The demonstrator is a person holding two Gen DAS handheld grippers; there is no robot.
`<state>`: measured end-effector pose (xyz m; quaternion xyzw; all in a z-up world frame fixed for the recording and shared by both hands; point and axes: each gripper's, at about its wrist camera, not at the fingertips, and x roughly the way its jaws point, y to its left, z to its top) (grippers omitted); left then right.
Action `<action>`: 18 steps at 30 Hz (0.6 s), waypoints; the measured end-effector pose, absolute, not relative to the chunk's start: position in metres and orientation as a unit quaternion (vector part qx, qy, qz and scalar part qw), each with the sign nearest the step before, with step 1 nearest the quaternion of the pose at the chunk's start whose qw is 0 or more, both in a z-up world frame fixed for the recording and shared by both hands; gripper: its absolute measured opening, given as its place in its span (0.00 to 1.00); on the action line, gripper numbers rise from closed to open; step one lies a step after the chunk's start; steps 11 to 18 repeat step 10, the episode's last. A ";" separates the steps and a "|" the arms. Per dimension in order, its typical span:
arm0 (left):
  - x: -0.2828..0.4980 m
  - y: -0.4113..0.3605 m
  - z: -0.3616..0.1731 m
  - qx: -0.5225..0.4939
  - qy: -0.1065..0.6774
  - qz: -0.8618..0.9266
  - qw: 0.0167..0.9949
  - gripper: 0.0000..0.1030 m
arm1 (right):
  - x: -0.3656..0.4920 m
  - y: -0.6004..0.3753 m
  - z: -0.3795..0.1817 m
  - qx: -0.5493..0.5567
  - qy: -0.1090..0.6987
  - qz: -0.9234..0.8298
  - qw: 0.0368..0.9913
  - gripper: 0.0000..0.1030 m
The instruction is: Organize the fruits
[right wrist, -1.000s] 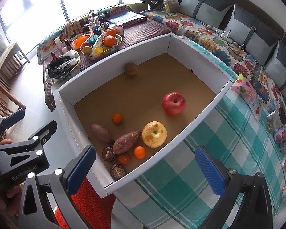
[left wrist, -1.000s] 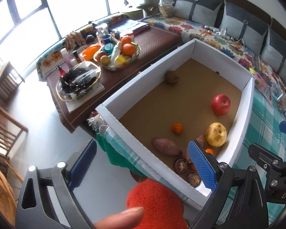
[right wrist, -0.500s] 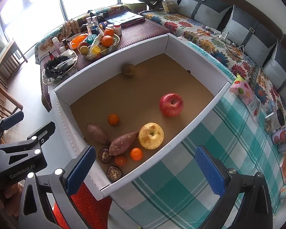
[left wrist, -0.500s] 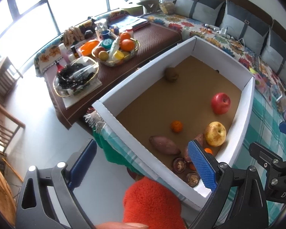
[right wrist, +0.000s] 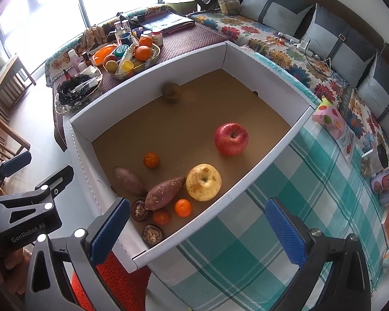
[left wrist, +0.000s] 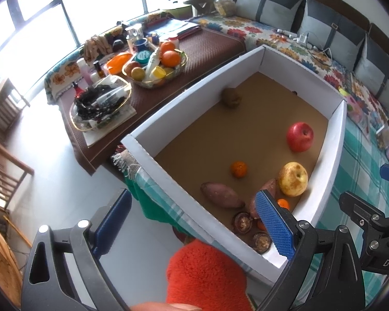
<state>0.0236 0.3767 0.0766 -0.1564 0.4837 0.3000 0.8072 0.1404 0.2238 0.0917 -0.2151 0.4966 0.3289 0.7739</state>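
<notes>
Between my right gripper point(right wrist: 197, 226)'s blue pads nothing is held; the jaws stand wide, hovering above the near corner of the white box point(right wrist: 269, 160), which sits on a teal checked cloth point(right wrist: 285, 207). My left gripper point(left wrist: 194, 223) is likewise spread wide and empty, held off the box's left near edge, over the floor and something orange and fuzzy point(left wrist: 207, 274) whose nature I cannot tell.

Just beyond the jaws, the near corner holds a cluster: two sweet potatoes point(right wrist: 163, 193) lying at an angle to each other, two small tangerines point(right wrist: 183, 207), and two dark, rough round things point(right wrist: 153, 233) I cannot identify. A yellow apple point(right wrist: 203, 185) sits just beside the sweet potato's tip; a red apple point(right wrist: 231, 139) stands apart farther right, a third tangerine point(right wrist: 151, 160) alone toward the middle, and a brownish fruit point(right wrist: 171, 91) against the far wall.

I judge the spread could be either loose produce awaiting grouping or a partial sort, with like things only roughly gathered. Holding both grippers high and open keeps the whole box in view.
</notes>
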 end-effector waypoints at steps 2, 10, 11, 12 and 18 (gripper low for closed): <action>0.024 0.377 0.077 -0.156 0.484 0.300 0.807 0.95 | 0.140 0.224 0.092 -0.215 0.497 0.329 0.774 1.00; 0.023 0.378 0.075 -0.164 0.484 0.294 0.808 0.95 | 0.142 0.222 0.089 -0.212 0.499 0.327 0.774 1.00; 0.023 0.378 0.075 -0.164 0.484 0.294 0.808 0.95 | 0.142 0.222 0.089 -0.212 0.499 0.327 0.774 1.00; 0.023 0.378 0.075 -0.164 0.484 0.294 0.808 0.95 | 0.142 0.222 0.089 -0.212 0.499 0.327 0.774 1.00; 0.023 0.378 0.075 -0.164 0.484 0.294 0.808 0.95 | 0.142 0.222 0.089 -0.212 0.499 0.327 0.774 1.00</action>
